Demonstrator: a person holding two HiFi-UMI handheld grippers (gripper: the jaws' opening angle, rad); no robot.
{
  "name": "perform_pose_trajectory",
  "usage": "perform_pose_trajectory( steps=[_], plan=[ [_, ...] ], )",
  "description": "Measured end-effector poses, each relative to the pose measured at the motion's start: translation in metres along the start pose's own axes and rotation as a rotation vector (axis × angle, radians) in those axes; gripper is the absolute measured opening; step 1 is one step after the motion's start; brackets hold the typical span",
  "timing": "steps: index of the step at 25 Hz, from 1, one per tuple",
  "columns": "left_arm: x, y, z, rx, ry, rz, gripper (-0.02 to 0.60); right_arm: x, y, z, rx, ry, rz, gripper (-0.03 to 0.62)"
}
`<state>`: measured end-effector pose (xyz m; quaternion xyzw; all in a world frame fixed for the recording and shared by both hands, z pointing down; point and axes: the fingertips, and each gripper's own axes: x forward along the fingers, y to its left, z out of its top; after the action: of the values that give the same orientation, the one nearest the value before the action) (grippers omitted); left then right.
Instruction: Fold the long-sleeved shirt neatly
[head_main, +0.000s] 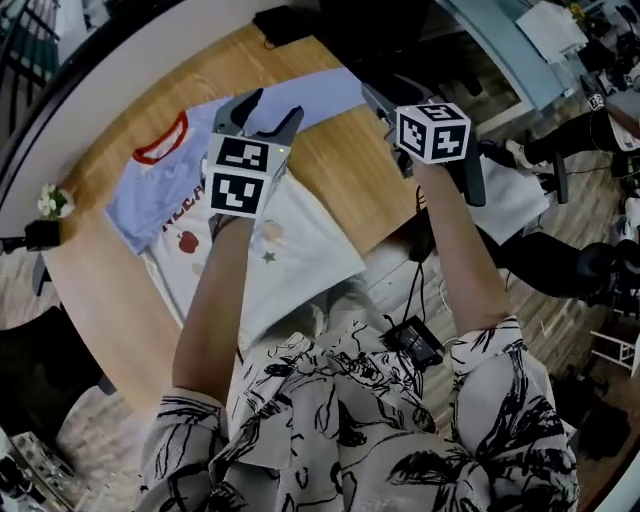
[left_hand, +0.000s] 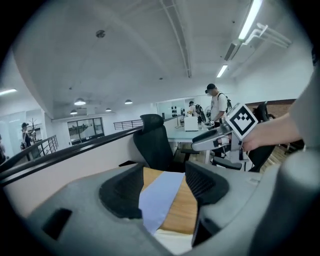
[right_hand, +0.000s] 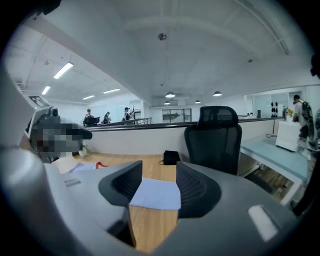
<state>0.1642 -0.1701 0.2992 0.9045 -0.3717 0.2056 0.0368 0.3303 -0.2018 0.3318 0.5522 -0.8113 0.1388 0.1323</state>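
The long-sleeved shirt (head_main: 310, 245) lies face up on the wooden table (head_main: 90, 290). Its red collar (head_main: 160, 140) is toward the table's far left and its white body runs to the near edge. One pale blue sleeve (head_main: 330, 92) stretches out flat across the table's far side. How the other sleeve lies cannot be made out.

Both grippers hover above the table and neither touches the cloth. The left gripper (left_hand: 165, 190) has its jaws spread with nothing between them; only the sleeve and bare wood show beyond the gap. The right gripper (right_hand: 157, 185) is the same, jaws parted and empty, with the sleeve's end on the table past them.

The step in hand looks like the sleeve fold, judging by that outstretched arm of fabric. To do it well, the right gripper should come down on the cuff and pinch its full thickness, not just the top layer. The left should pin the shoulder seam against the table. The cuff should then travel low over the table so the sleeve lands straight along the body, edges parallel. A high lift risks dragging the body askew.
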Motion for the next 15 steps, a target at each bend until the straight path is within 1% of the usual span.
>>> perform_pose_trajectory(
  steps=[3,5,8,11,13,15],
  plan=[
    [0.028,-0.012,0.027,0.027,-0.009,-0.020,0.265,-0.014,-0.043,-0.004,0.048,-0.042,-0.067,0.227],
    [0.056,-0.015,0.038,0.065,0.008,-0.017,0.265,-0.014,-0.079,-0.014,0.098,-0.059,-0.104,0.227],
    [0.114,-0.017,0.046,0.118,0.042,-0.023,0.267,-0.004,-0.124,-0.041,0.171,-0.036,-0.114,0.230],
    [0.180,-0.022,0.041,0.142,0.087,-0.067,0.267,0.016,-0.153,-0.071,0.237,0.017,-0.075,0.244],
    [0.221,-0.028,0.032,0.158,0.131,-0.103,0.268,0.033,-0.169,-0.093,0.287,0.055,-0.013,0.253],
    [0.258,-0.035,0.021,0.171,0.171,-0.138,0.269,0.049,-0.180,-0.117,0.351,0.102,0.070,0.256]
  ],
)
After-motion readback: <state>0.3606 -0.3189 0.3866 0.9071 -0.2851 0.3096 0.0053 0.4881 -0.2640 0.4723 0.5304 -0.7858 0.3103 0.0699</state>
